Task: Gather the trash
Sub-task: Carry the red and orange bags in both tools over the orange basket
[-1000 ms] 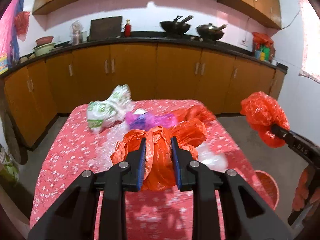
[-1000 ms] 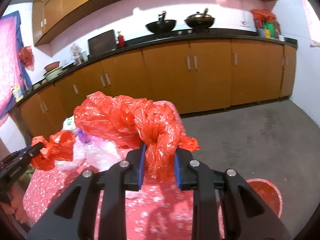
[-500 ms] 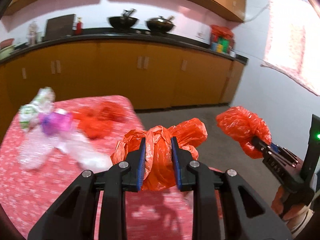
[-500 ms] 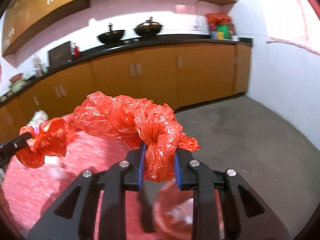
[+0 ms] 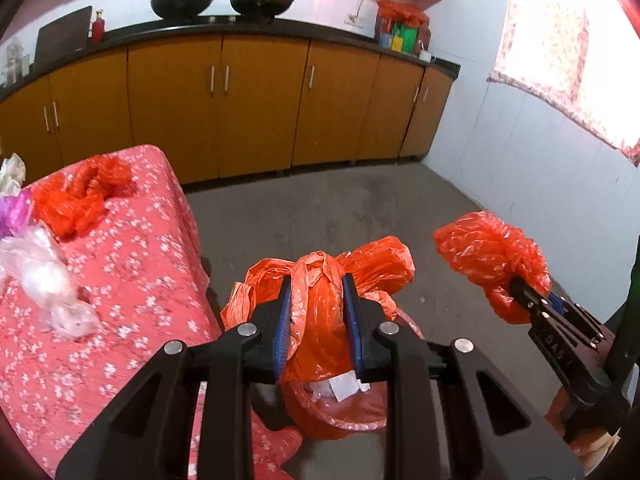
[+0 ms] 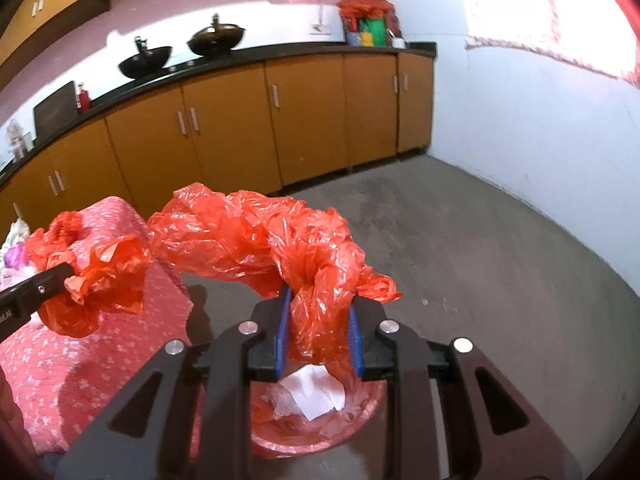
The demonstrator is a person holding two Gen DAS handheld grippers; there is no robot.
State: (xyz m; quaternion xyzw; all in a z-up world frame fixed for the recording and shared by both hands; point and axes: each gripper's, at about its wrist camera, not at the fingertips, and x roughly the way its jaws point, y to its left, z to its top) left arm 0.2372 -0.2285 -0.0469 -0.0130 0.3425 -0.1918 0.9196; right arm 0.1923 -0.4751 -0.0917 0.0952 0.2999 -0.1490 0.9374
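The left gripper (image 5: 318, 316) is clenched on a crumpled orange plastic bag (image 5: 320, 280), the film bunched between its blue pads (image 5: 282, 320). The right gripper (image 6: 318, 328) likewise grasps a longer red plastic bag (image 6: 256, 236), whose loose length trails up and to the left of its jaws. Each tool shows in the other's view: the right gripper (image 5: 532, 300) appears to the right in the left wrist view, pinching its bag (image 5: 488, 252), and the left gripper (image 6: 48, 284) enters the right wrist view from the left with its orange bundle (image 6: 100, 280).

A second ago both grippers hung above the table (image 5: 120, 300) with its pink floral cloth, and the trash heap lay straight ahead. Now both have swung right, off the table's edge, and sit above the red bin (image 6: 360, 412) on the grey floor just beside the table. The bin, then only a sliver at the frame's lower right, now lies directly under both held bags; white paper scraps (image 6: 312, 392) lie inside it. In the left wrist view the bin (image 5: 344, 416) shows beneath the orange bag, with paper (image 5: 340, 388) at its mouth.

Left on the table, well away from the bin, are a crumpled red bag (image 5: 80, 196), a clear plastic wrapper (image 5: 44, 276) and a purple wrapper (image 5: 14, 210), pushed to the left margin of the view.
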